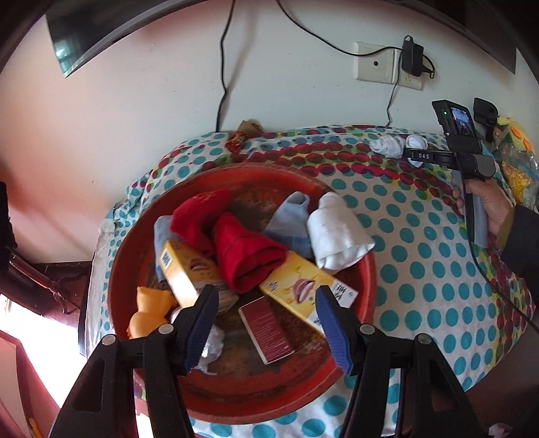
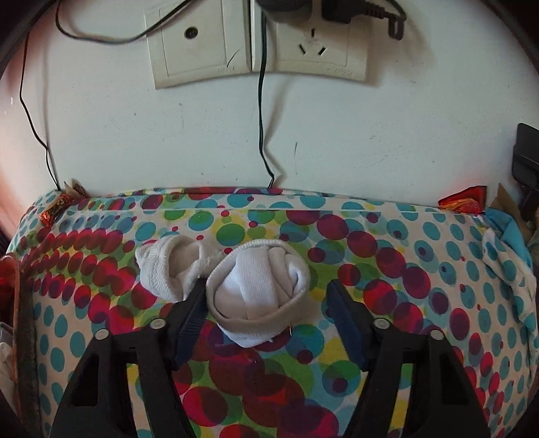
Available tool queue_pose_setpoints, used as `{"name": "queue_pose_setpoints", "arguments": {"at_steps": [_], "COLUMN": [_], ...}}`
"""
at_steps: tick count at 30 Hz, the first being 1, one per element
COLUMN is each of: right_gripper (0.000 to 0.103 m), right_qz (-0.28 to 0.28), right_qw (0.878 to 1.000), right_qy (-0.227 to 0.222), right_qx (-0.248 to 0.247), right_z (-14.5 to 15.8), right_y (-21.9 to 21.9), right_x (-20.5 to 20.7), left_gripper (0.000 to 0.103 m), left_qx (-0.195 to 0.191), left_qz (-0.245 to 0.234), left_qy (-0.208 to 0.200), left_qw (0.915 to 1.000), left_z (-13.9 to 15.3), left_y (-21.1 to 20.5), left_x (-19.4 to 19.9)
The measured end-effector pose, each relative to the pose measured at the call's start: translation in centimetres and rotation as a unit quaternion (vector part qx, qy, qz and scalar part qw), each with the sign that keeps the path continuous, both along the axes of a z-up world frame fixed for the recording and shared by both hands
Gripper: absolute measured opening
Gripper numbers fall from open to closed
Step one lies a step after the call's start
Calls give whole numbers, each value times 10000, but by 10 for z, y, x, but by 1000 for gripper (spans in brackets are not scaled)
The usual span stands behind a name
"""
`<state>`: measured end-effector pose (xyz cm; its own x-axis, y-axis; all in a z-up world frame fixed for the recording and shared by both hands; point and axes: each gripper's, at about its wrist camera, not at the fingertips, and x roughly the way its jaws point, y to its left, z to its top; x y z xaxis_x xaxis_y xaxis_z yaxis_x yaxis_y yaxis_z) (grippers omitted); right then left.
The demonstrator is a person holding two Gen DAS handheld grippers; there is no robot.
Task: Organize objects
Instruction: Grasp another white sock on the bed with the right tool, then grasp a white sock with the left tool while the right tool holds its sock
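This is a lived-in room of a home. A counter pushed against a plain painted wall [image 2: 370, 141] is draped with a dotted household cloth [image 2: 421, 276] in teal, red and green. Wall sockets [image 2: 256, 37] at the top of the right wrist view carry plugged-in adapters with thin black cables [image 2: 261, 118] trailing down behind the counter. A worn red basin [image 1: 367, 269] at the centre of the left wrist view holds rolled socks [image 1: 246, 249], small cardboard boxes [image 1: 296, 286] and an orange toy [image 1: 148, 310]. A dark flat screen [image 1: 87, 30] hangs at the upper left.
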<state>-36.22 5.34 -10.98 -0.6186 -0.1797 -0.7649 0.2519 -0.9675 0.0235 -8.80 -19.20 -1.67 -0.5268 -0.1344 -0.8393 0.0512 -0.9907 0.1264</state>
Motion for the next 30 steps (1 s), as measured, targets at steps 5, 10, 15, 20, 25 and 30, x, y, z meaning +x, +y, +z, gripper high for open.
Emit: {"name": "queue_pose_setpoints", "arguments": {"at_steps": [5,10,15,20,25,30], "right_gripper": [46,46,46,47,47,48], "right_qz": [339,484,516,396,366,368], "right_qw": [9992,9982,9973,9990,9993,9991], "right_qy": [190,320,415,191,-102,-125], "right_qx": [-33,122,310,77,-72,140], "right_z": [5,8,9,7,-1,-3], "right_y": [9,49,90,110,115,109], "right_x": [22,73,113,113,105,105], "left_gripper": [61,62,64,66,66,66], "left_qx": [223,779,1025,1192,819,829], "left_qz": [-439,-922,-956,-733,-682,-627], "left_qy": [127,201,166,-25,185,-49], "left_qw": [9987,9925,9900,9902,9941,9946], "left_z": [4,-8,-31,-58,-63,-83], "left_y": [52,110,151,165,171,171], "left_x": [-46,-108,-174,-234,-268,-290]}}
